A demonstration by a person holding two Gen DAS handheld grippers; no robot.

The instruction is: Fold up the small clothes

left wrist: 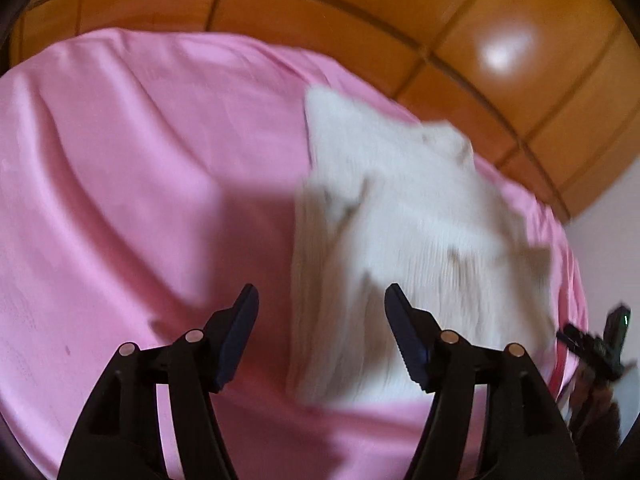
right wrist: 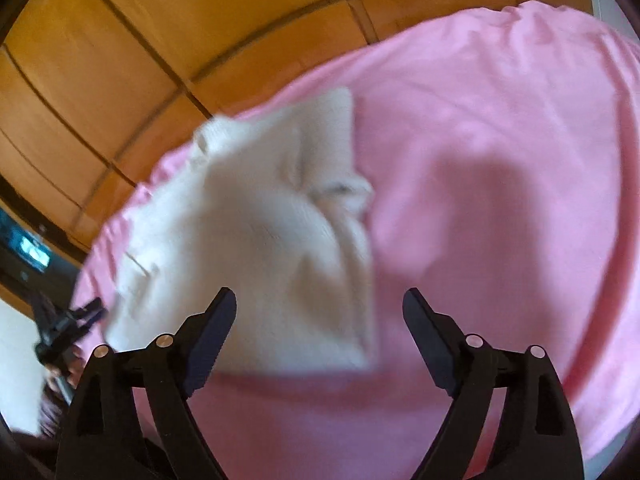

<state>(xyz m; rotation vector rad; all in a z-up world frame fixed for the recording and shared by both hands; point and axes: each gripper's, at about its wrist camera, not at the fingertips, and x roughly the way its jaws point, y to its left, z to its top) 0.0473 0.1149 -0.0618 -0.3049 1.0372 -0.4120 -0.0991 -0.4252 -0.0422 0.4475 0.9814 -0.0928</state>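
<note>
Both jaws stand open and empty, my left gripper (left wrist: 322, 294) and right gripper (right wrist: 320, 298) above the white knitted garment (left wrist: 400, 240), which looks already folded on the pink sheet (left wrist: 140, 160).

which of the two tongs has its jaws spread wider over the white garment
The right tongs: the gap between the jaws looks somewhat wider than on the left tongs. Both are open and empty above the white garment on the pink sheet.
</note>
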